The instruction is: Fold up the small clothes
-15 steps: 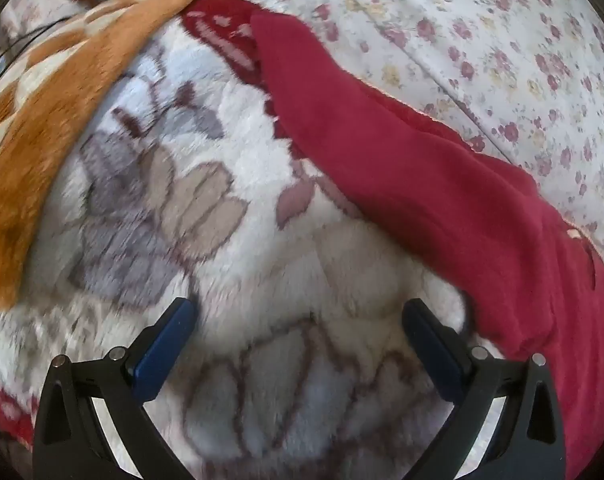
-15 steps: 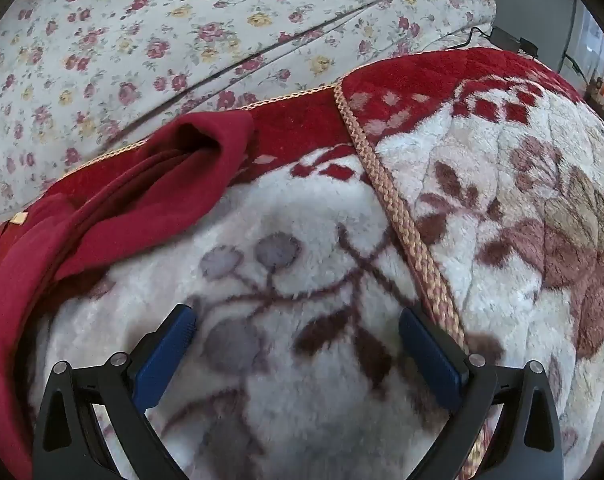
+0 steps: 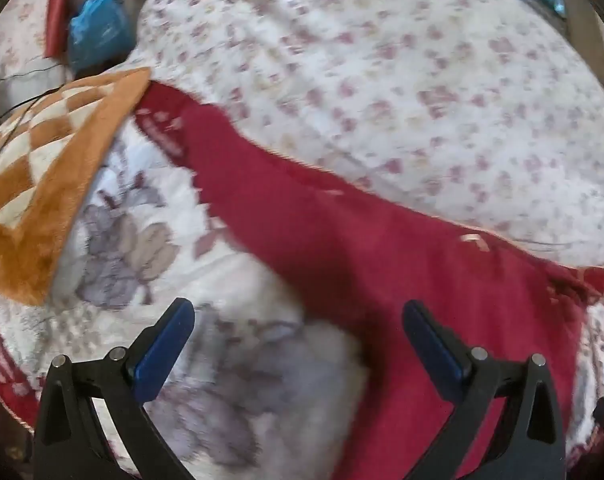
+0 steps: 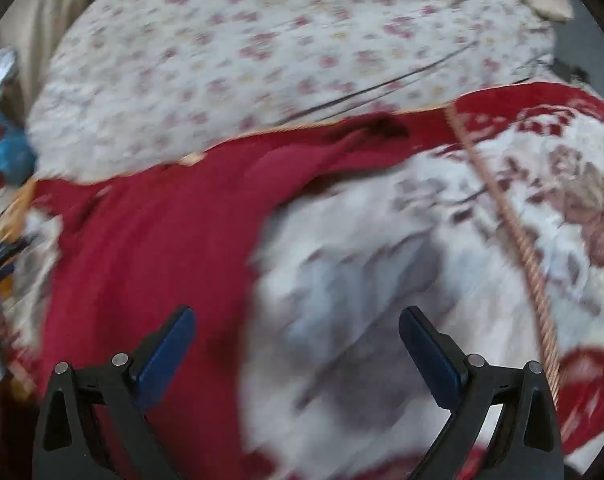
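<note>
Under both your grippers spreads one plush blanket (image 3: 262,360), white with grey and mauve leaf prints and red borders; a twisted tan cord (image 4: 513,240) is sewn along it on your right side. Behind it lies a quilt (image 3: 381,60) in pale cloth with small pink flowers, running across the top of both views.

The garment (image 3: 361,248) is the one task item you have in sight: a single dark red piece of soft, plain cloth. It lies on the blanket as a long band along the quilt's edge, narrow at the far left end and widening toward your left gripper's right finger. From the right wrist it fills the left half of the view, with a creased, bunched fold (image 4: 361,136) near the cord. A small pale tag (image 3: 471,238) shows at its upper edge. Both views are blurred, so seams and its exact shape are unclear.

One orange-and-white checked cloth (image 3: 50,184) overlaps the blanket at far left. Beyond it sits one blue bundle (image 3: 98,36) beside a red strip; what they are is not clear.

Your left gripper (image 3: 298,344) is spread wide and holds nothing, its right finger (image 3: 433,344) over the garment, the left over the blanket. Your right gripper (image 4: 298,348) is equally wide and empty, its left finger (image 4: 166,348) over the garment's edge.
</note>
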### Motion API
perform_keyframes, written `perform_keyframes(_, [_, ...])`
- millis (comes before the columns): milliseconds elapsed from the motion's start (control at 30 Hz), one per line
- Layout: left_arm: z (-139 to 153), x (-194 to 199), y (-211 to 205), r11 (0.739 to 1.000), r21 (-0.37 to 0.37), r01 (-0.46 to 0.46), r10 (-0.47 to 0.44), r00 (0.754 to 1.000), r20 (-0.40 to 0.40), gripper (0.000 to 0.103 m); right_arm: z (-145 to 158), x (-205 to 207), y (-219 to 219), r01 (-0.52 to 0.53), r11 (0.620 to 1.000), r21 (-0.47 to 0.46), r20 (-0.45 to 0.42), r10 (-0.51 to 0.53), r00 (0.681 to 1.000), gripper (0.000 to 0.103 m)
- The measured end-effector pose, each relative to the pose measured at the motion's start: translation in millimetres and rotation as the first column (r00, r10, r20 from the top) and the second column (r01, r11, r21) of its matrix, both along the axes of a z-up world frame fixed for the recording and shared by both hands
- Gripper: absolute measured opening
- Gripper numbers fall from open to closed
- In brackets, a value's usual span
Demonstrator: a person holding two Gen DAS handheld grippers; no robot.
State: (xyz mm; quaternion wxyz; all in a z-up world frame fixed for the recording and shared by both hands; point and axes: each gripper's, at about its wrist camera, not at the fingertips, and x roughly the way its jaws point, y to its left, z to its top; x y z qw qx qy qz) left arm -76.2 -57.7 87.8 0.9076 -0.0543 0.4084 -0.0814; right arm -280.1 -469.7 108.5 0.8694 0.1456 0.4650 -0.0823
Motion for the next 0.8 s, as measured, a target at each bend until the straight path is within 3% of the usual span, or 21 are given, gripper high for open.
perform_keyframes(67, [5.7, -8.0, -1.6, 0.999, -0.045, 0.029, -0.028, 0.999, 0.018, 0.103, 10.4, -5.0, 24.1, -0.051, 0.998, 0.034, 0.000, 0.051, 0.999, 0.103])
perform_keyframes(133, [8.8, -2.2, -8.4, 0.999, -0.042, 0.032, -0.032, 0.999, 0.008, 0.103, 27.1, -3.9, 49.3, -0.112, 0.991, 0.076, 0.005, 0.112, 0.994, 0.103])
perform_keyframes(300, [17.8, -13.2, -26.6, 0.999, 0.013, 0.043, -0.043, 0.998, 0.045, 0.103, 59.0, 7.6, 99.1, -0.225, 0.970, 0.094, 0.087, 0.217, 0.972, 0.103])
perform_keyframes(533, [13.2, -14.4, -39.9, 0.995, 0.082, 0.059, -0.064, 0.997, 0.054, 0.103, 62.2, 67.2, 141.7, -0.139, 0.979, -0.150, 0.138, 0.160, 0.978, 0.103])
perform_keyframes(800, [3.2, -3.6, -38.7, 0.994, 0.112, 0.012, -0.018, 0.999, 0.049, 0.103, 40.6, 135.8, 138.4, -0.040, 0.982, -0.183, 0.118, 0.063, 0.991, 0.103])
